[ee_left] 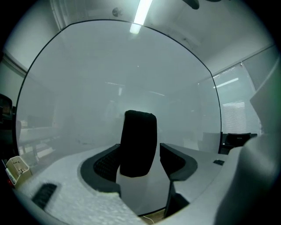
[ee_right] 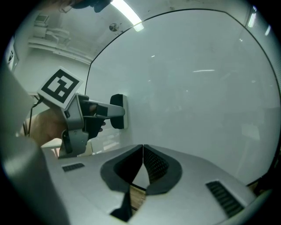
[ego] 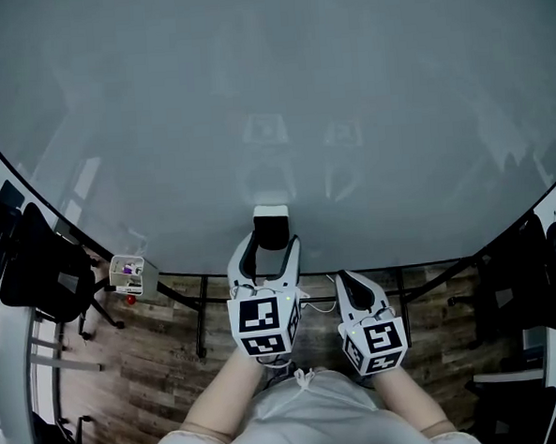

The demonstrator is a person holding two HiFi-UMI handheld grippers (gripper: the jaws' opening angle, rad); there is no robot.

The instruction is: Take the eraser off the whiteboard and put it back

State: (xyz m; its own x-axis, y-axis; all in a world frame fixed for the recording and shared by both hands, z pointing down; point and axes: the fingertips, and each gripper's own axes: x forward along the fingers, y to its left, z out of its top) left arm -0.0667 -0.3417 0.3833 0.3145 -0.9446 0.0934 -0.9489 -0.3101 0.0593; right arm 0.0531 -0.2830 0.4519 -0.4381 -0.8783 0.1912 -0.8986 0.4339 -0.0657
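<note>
A black eraser with a white back [ego: 271, 228] sits flat on the big whiteboard [ego: 271, 104] near its lower edge. My left gripper [ego: 268, 249] points level at the board and is open, one jaw on each side of the eraser [ee_left: 138, 143]. A gap shows between the eraser and the right pad [ee_left: 175, 160]. From the right gripper view, the left gripper [ee_right: 99, 112] reaches the eraser [ee_right: 118, 111] side-on. My right gripper [ego: 349, 282] hangs just to the right, short of the board. It is shut, its tips [ee_right: 143, 151] meeting with nothing between them.
A small holder box with markers [ego: 128, 272] hangs at the board's lower left edge. Black office chairs stand at left [ego: 37, 269] and right [ego: 535, 276]. The board's stand legs [ego: 201, 315] rise from the wood floor [ego: 156, 383].
</note>
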